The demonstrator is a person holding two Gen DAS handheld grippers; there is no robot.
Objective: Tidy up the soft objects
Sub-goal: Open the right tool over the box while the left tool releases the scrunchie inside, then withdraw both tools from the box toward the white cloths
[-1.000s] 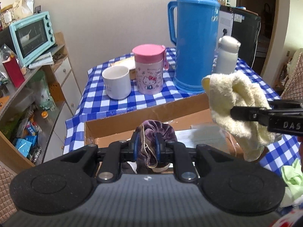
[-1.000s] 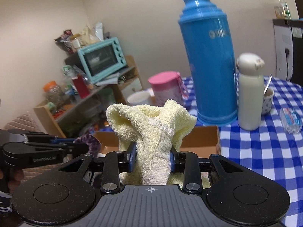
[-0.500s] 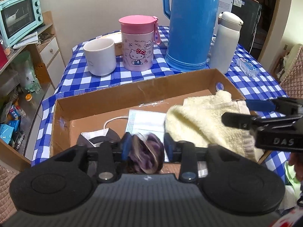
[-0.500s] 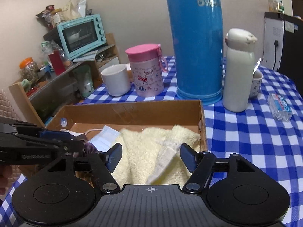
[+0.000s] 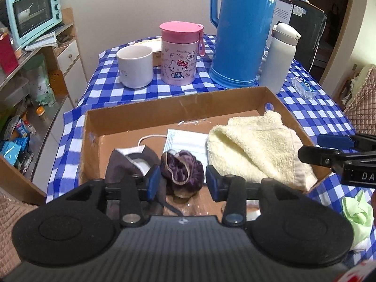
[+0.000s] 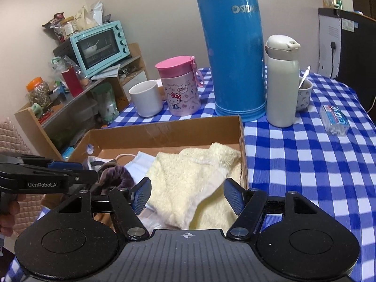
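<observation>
Both of your grippers are poised over the near edge of the cardboard box (image 5: 131, 117) on the blue checked tablecloth (image 6: 305, 159). Your left gripper (image 5: 183, 183) has just been opening: its jaws now stand partly apart, with the purple scrunchie (image 5: 182, 170) lying loose between them on the box floor, a gap visible on the right-hand side and the left pad just beside or perhaps grazing the fabric. Your right gripper (image 6: 186, 193) stands wide, its jaws having just been opening as well; the yellow towel (image 6: 192, 178) lies crumpled below and between them, pressed by neither pad. In the left wrist view, the towel (image 5: 253, 150) fills the box from 1 to 3 o'clock of the scrunchie, the pale blue face mask (image 5: 185, 141) lies flat at 12 o'clock, partly under the towel, and a grey mask (image 5: 131, 162) lies at 9 o'clock. Beyond the box, at 12 o'clock, stand a white mug (image 5: 135, 67), a pink lidded cup (image 5: 179, 52), a tall blue thermos (image 5: 243, 30) and a white bottle (image 5: 279, 56). A green cloth (image 5: 357, 213) lies outside the box at 4 o'clock
</observation>
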